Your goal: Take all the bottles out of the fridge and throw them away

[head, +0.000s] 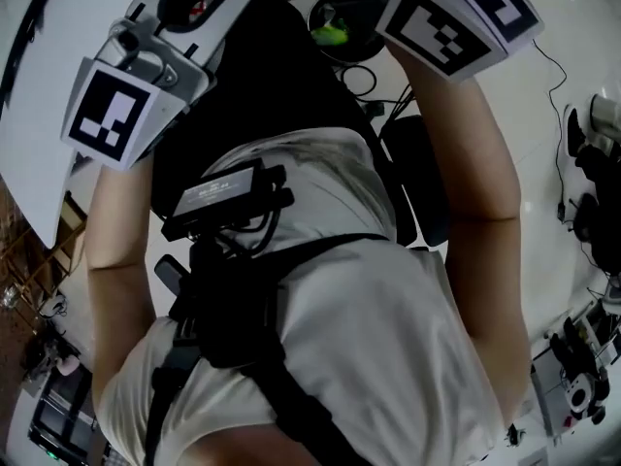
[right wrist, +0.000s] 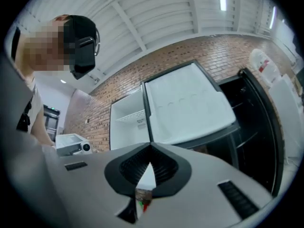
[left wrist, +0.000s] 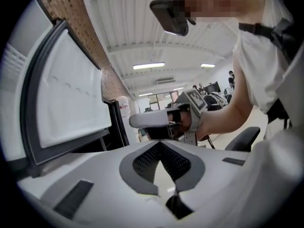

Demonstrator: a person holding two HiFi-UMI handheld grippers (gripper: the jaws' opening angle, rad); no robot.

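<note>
Claws are both raised, likely between trips: left claw (left wrist: 160, 146) shut and empty, right claw (right wrist: 151, 151) shut with nothing plainly held. Fridge (right wrist: 190, 108) stands open against the brick wall (right wrist: 95, 103) under a white ribbed ceiling (right wrist: 156, 13); no bottle shows inside. Green thing (head: 330, 35) in the dark bin (head: 318, 13) may be one.

The left arm (head: 114, 250) and the right arm (head: 475, 163) are both lifted up high, close to the head, one on each side of the chest. The left claw (left wrist: 160, 146) has its two jaws pressed together with nothing between them, and it looks across at the other claw. The right claw (right wrist: 151, 148) has its jaws closed tight and empty too, and a hand (left wrist: 197, 125) grips it from behind.
</note>
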